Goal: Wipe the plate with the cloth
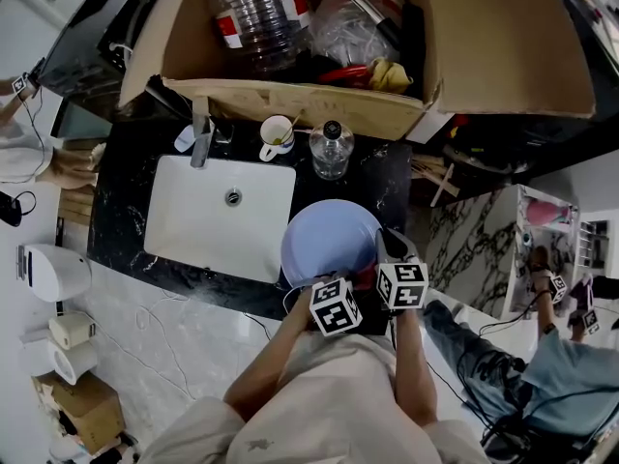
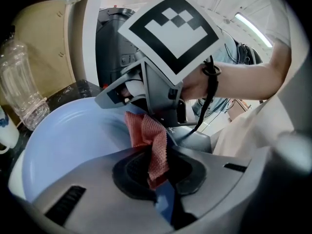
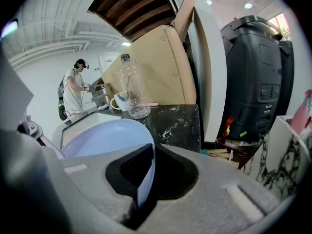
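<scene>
Close under the head camera is the person's shirt (image 1: 329,394), and just past it are two grippers, side by side. The left gripper (image 2: 161,177) has its jaws almost shut on the red cloth (image 2: 148,140). The cloth is a long strip that sticks up from the jaws toward 12 o'clock and lies against the blue plate (image 2: 73,145). A bit of blue also shows low between those jaws.

The right gripper (image 3: 146,177) has its jaws pinched tight on the plate's rim. The round plate spreads away toward 10 o'clock with its hollow side up. On the dark counter (image 1: 387,177), the sink (image 1: 218,216) is at the plate's 9 o'clock. A bottle (image 1: 331,148) and a mug (image 1: 277,138) stand at its 12 o'clock.
</scene>
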`<state>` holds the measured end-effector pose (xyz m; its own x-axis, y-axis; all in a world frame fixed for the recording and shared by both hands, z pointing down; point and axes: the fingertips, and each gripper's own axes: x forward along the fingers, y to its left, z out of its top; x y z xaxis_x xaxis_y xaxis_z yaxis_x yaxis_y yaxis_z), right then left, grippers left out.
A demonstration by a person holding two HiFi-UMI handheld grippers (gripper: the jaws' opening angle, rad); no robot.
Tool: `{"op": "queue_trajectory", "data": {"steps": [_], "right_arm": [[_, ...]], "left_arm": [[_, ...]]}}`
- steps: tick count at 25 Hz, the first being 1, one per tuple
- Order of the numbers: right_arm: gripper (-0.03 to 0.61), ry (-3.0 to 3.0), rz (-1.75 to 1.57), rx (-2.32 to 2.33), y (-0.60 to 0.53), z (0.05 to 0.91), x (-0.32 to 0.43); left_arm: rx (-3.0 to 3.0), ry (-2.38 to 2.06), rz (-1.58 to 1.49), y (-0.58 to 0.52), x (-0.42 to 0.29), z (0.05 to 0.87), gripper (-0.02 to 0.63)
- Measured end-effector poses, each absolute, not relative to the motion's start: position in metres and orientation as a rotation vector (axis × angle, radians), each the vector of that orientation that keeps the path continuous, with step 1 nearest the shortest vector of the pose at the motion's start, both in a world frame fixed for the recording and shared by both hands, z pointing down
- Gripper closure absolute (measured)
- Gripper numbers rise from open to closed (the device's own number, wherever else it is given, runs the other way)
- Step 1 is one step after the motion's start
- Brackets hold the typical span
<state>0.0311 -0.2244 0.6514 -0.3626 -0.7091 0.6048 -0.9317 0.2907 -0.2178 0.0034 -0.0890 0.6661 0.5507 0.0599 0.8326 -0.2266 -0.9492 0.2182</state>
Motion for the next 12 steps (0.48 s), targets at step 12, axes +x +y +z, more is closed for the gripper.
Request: {"op": "queue_trajectory", "data": {"steps": [12], "right_arm": [[0.554,-2.183,0.771,1.466,-0.225,0.653,0.032]], "left_arm": [[2.418,-0.056,1.507,-0.075,-0.023,0.665,0.580]]}}
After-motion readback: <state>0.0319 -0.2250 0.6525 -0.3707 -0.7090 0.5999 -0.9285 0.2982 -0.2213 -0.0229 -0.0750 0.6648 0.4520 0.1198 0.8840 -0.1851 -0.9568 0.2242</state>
